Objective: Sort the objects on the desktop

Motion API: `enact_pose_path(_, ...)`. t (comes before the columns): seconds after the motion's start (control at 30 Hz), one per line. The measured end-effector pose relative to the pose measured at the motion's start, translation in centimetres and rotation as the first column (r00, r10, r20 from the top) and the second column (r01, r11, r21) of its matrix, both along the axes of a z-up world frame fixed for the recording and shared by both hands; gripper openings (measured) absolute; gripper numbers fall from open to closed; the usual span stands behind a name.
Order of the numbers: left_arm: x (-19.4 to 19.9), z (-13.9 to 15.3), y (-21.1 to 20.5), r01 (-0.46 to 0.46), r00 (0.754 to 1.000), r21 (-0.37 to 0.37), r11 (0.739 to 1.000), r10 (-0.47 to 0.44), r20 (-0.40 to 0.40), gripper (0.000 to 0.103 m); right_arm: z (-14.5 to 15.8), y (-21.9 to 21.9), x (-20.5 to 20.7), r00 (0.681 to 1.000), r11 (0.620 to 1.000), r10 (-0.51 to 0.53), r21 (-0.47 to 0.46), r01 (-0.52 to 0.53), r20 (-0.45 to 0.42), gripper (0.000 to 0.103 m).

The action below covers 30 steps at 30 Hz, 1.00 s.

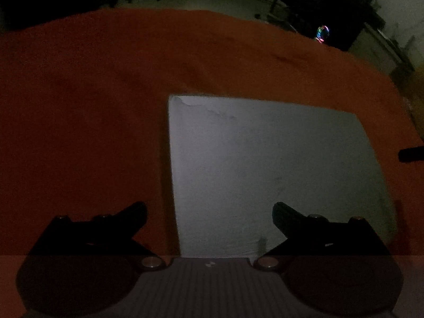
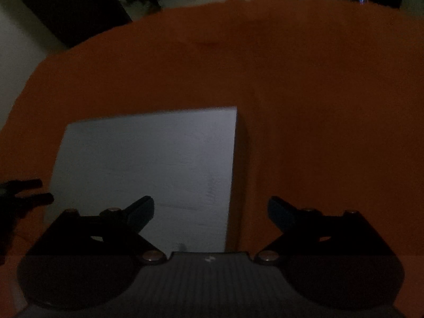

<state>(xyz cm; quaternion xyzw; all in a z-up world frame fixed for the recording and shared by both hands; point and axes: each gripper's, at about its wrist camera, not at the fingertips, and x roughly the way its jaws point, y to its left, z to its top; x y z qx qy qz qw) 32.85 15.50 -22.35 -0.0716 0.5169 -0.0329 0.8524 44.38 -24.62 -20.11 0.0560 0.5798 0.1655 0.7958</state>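
Both wrist views look down, sharing the white sheet.

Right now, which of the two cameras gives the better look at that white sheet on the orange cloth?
The left wrist view: the white sheet fills more of the picture, with all but its near edge visible and a crumpled far-left corner. In the right wrist view the white sheet sits off to the left, partly behind a finger, and looks dimmer.

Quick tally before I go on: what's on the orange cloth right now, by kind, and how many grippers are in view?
White flat sheet or board: 1
Orange cloth: 1
Grippers: 2, left gripper and right gripper, both open and holding nothing
Total: 4
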Motion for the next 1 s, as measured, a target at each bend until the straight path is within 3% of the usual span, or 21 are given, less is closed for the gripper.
enact_pose_path(0.17,0.6,-2.0,0.4,0.025,0.999,-0.018,1.0,-0.025,-0.025,0.103,-4.0,1.5,0.1,0.995,0.998,0.053,-0.015,-0.054,-0.079,0.096)
enact_pose_path(0.4,1.8,-3.5,0.5,0.033,0.997,-0.08,0.996,-0.038,-0.063,0.103,-6.3,2.0,-0.3,0.991,0.997,0.068,0.048,-0.063,-0.115,0.103)
enact_pose_path(0.9,2.8,-3.4,-0.5,-0.014,0.996,-0.127,0.992,0.003,-0.087,0.102,-6.2,0.9,-1.9,0.996,0.993,-0.025,0.111,0.034,-0.08,0.103)
enact_pose_path(1.0,2.8,-3.0,-0.9,-0.024,0.996,-0.126,0.992,0.013,-0.087,0.103,-5.4,1.7,-2.2,0.993,0.992,-0.034,0.114,0.047,-0.116,0.103)
